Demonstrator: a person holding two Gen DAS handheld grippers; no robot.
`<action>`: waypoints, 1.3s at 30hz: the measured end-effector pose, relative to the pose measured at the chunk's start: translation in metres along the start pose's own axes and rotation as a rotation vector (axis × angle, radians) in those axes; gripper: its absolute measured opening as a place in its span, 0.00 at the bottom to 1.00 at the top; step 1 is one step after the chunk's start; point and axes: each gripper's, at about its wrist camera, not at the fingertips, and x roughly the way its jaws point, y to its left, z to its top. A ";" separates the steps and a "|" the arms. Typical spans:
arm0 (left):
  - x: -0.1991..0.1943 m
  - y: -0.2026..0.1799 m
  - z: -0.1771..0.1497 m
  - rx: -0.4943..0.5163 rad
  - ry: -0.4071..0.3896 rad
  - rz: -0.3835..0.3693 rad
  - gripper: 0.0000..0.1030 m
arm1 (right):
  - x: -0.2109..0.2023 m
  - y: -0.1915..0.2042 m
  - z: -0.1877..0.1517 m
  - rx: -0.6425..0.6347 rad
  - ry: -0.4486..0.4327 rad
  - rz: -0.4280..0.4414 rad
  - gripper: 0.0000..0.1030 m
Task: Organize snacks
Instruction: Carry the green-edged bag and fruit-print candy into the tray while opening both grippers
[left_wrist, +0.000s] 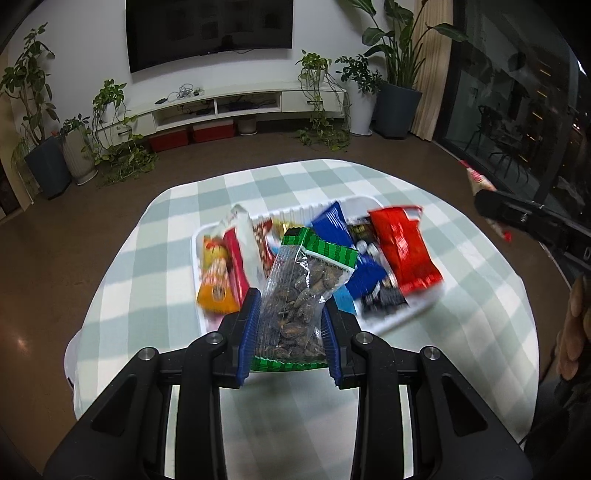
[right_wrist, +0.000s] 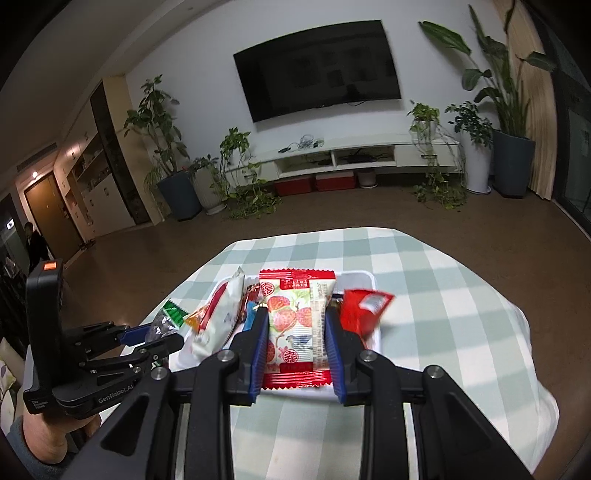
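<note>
My left gripper (left_wrist: 290, 301) is shut on a clear bag of dark nuts with green ends (left_wrist: 299, 295), held above the near edge of a white tray (left_wrist: 391, 321). The tray holds several snack packets: a red one (left_wrist: 402, 251), a blue one (left_wrist: 332, 225), a yellow-orange one (left_wrist: 216, 277). My right gripper (right_wrist: 295, 314) is shut on a red-edged packet with a strawberry print (right_wrist: 295, 321), held over the same tray (right_wrist: 371, 280). The left gripper (right_wrist: 147, 338) with its green-ended bag (right_wrist: 168, 319) shows at the left of the right wrist view.
The tray sits on a round table with a green-and-white checked cloth (left_wrist: 258, 184). Beyond it are brown floor, a white TV bench (left_wrist: 240, 103), a wall TV and potted plants. The right gripper's body (left_wrist: 532, 221) shows at the right edge of the left wrist view.
</note>
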 end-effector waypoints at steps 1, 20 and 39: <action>0.006 0.002 0.006 -0.006 0.002 -0.002 0.28 | 0.007 0.000 0.003 -0.004 0.004 0.000 0.30; 0.110 -0.002 0.026 -0.022 0.088 0.003 0.29 | 0.133 -0.007 -0.006 -0.061 0.168 -0.045 0.30; 0.121 -0.001 0.022 -0.037 0.082 0.058 0.56 | 0.140 -0.009 -0.017 -0.071 0.180 -0.060 0.35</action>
